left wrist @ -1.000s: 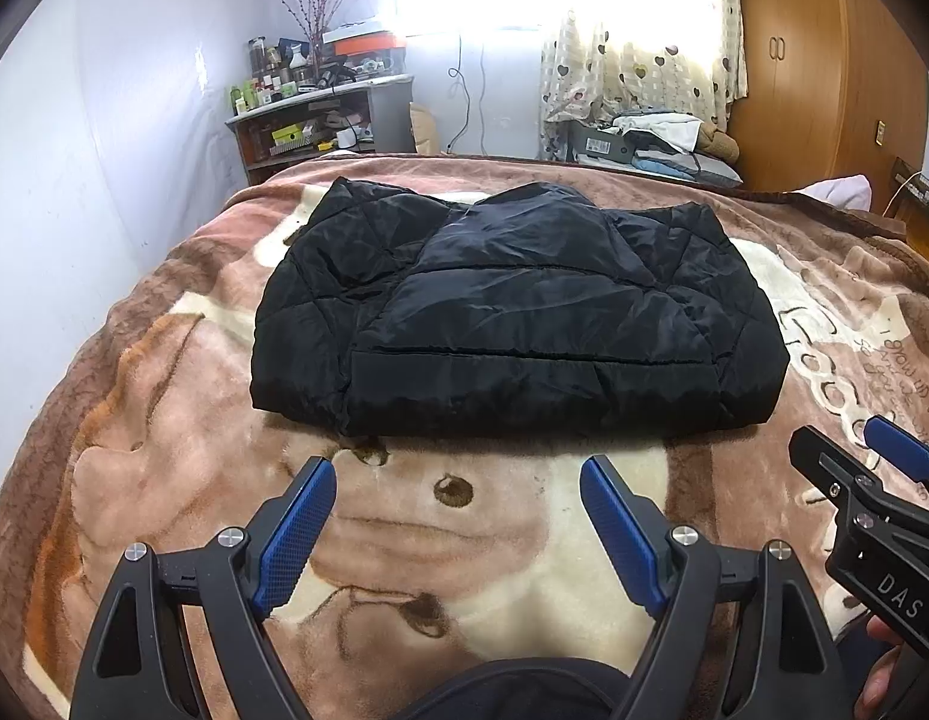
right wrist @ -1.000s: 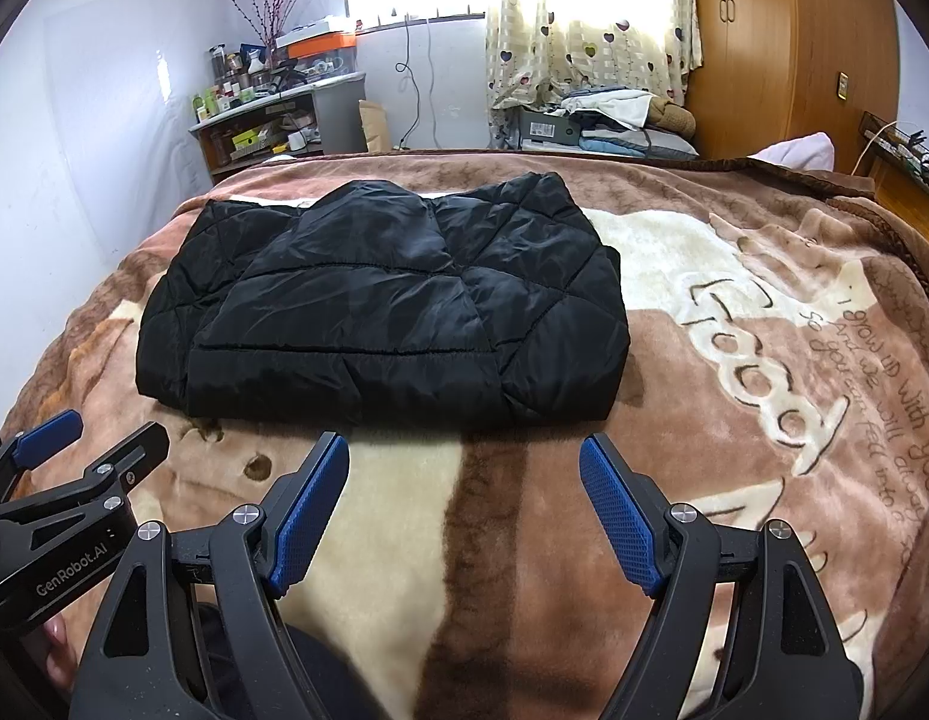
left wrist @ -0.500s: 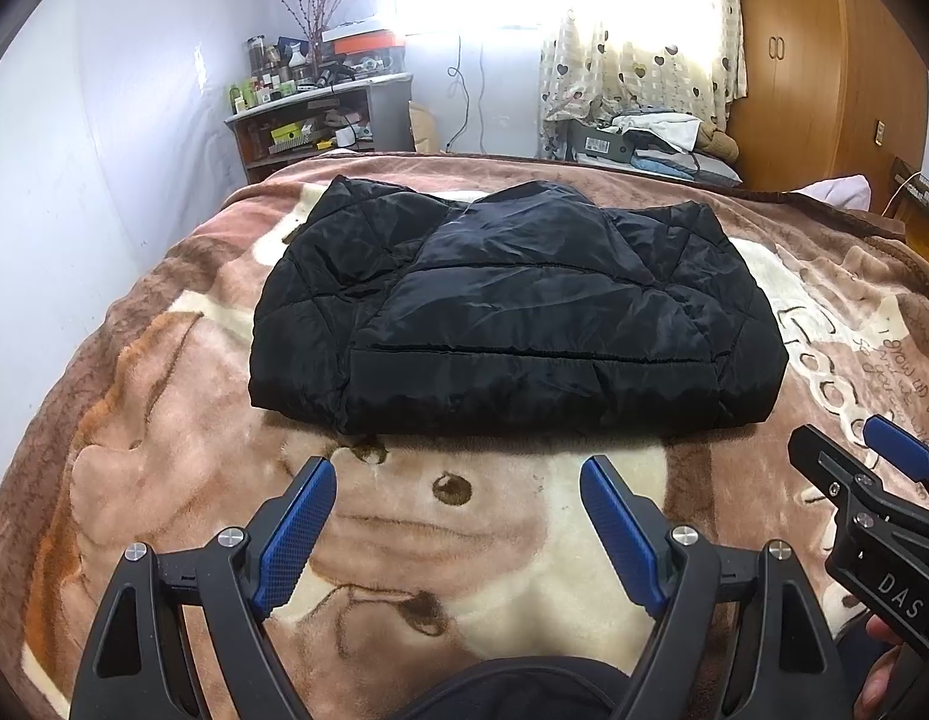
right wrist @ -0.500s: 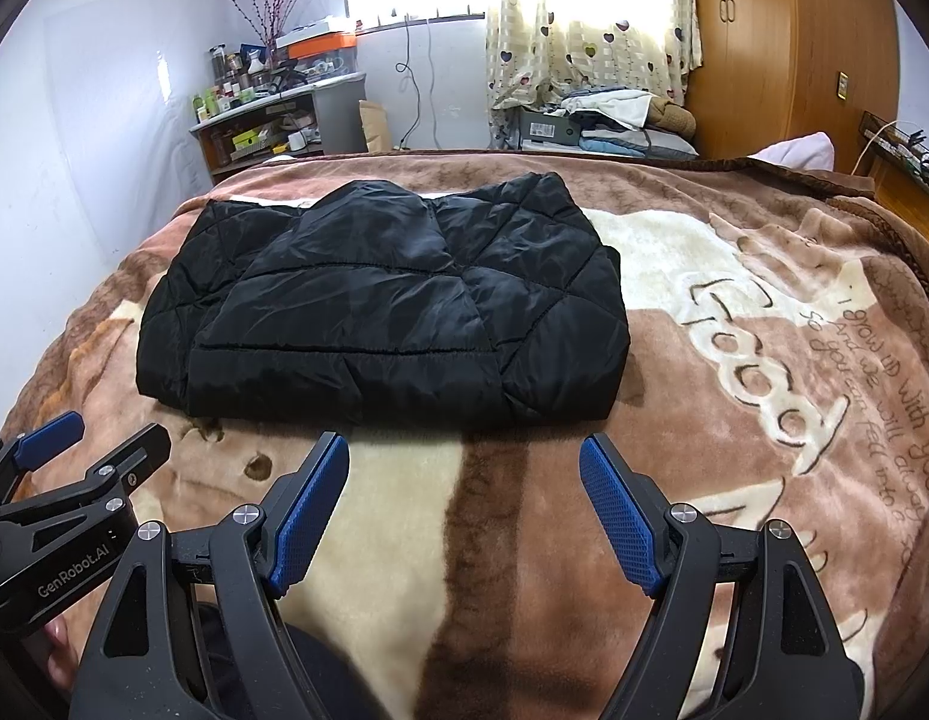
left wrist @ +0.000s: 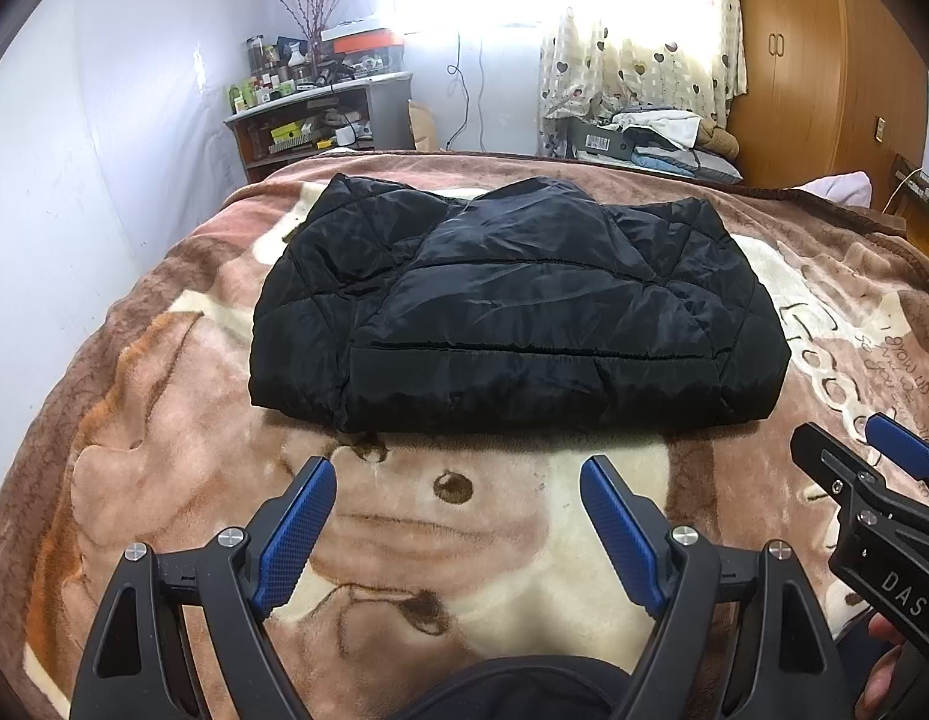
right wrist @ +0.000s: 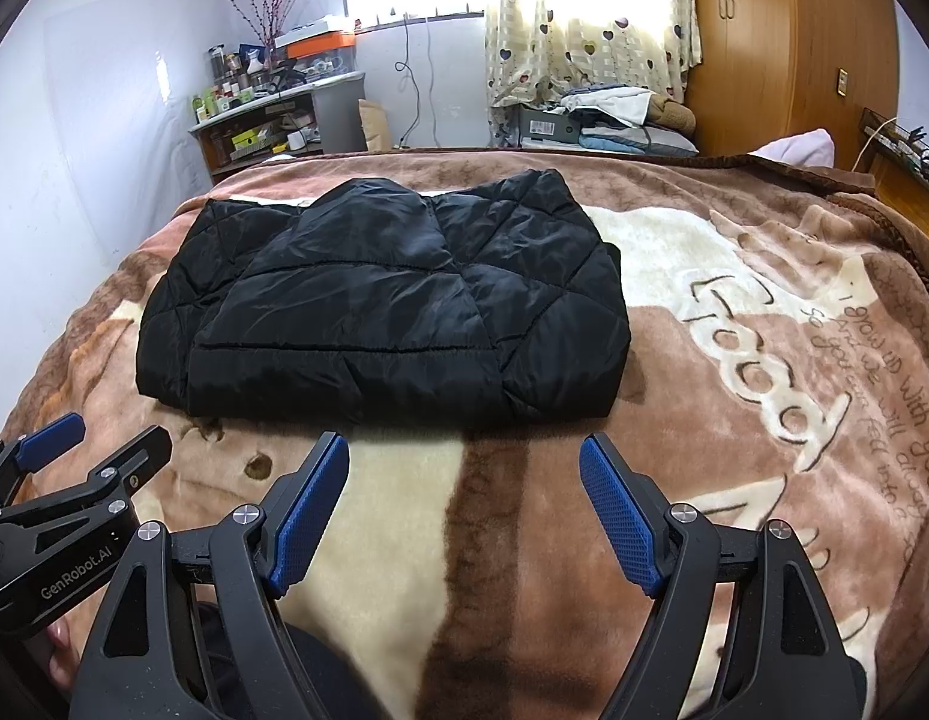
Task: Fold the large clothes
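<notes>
A black quilted jacket [left wrist: 512,312] lies folded into a compact rectangle on the brown patterned blanket [left wrist: 164,420]; it also shows in the right wrist view [right wrist: 392,306]. My left gripper [left wrist: 458,471] is open and empty, hovering just in front of the jacket's near edge. My right gripper [right wrist: 464,450] is open and empty, also just short of the near edge, towards the jacket's right half. Each gripper shows in the other's view: the right one [left wrist: 872,456] and the left one [right wrist: 86,438].
The blanket covers a wide bed [right wrist: 764,360]. Behind it stand a cluttered shelf desk [left wrist: 320,114], a stack of clothes and boxes [left wrist: 656,132] under the curtained window, and a wooden wardrobe [left wrist: 824,60]. A white wall [left wrist: 74,210] runs along the left.
</notes>
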The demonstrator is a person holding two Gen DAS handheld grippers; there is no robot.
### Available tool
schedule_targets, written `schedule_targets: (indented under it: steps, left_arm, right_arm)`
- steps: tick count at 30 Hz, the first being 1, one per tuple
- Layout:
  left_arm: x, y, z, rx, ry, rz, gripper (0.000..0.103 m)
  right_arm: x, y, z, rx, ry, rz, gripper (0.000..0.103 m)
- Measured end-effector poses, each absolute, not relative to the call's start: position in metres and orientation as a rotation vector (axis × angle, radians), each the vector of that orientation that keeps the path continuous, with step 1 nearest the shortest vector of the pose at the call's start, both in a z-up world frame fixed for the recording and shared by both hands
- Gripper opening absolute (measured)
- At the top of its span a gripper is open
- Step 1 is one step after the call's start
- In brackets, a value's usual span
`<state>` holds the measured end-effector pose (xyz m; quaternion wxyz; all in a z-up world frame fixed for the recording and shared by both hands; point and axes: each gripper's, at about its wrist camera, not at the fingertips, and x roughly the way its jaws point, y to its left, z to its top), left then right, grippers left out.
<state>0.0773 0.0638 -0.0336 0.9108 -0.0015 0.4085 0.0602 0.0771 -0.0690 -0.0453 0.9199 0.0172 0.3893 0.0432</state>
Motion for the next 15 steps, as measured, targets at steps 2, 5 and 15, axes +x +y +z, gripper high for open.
schedule_targets:
  steps: [2, 5, 15]
  left_arm:
    - [0.0774, 0.0636, -0.0336, 0.0, 0.842, 0.126, 0.083]
    - [0.0779, 0.0641, -0.0351, 0.012, 0.843, 0.135, 0.083]
    - [0.0792, 0.0654, -0.0369, 0.012, 0.845, 0.137, 0.083]
  right_arm:
    - [0.077, -0.0694, -0.0452, 0.036, 0.8, 0.088, 0.079]
    - [0.0771, -0.0698, -0.0451, 0.036, 0.799, 0.088, 0.079]
    - [0.0765, -0.0696, -0.0465, 0.039, 0.801, 0.088, 0.079]
